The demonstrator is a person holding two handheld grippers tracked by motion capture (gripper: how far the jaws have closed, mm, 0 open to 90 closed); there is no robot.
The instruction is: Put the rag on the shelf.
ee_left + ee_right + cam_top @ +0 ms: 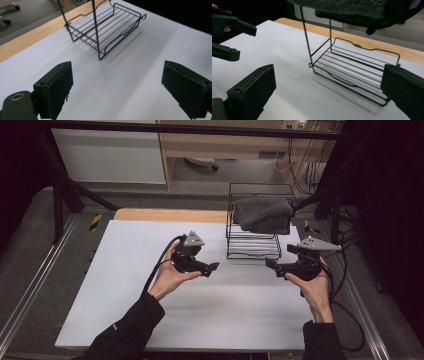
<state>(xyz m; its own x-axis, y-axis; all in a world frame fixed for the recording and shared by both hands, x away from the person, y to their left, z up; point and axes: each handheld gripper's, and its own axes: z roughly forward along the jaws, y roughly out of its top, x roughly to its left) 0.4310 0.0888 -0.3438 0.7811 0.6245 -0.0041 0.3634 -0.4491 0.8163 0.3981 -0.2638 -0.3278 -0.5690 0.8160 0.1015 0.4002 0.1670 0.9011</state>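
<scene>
A black wire rack [252, 245] stands at the back of the white table [125, 310], right of the middle. A dark grey folded towel [263, 214] lies on its top shelf, and the lower shelf [105, 27] is bare. My left gripper [214, 267] hovers just left of the rack, pointing right; its jaws stand wide open around nothing [117, 87]. My right gripper [270, 264] is held at the rack's front right corner, pointing left, also open with nothing between the jaws [327, 92]. The towel [352, 10] overhangs the rack [352, 67] in the right gripper view.
A strip of bare wood [170, 215] runs along the table's far edge. Metal frame rails [30, 290] border the table on both sides. Cables trail from both grippers, the right one looping off the table's right side [345, 320].
</scene>
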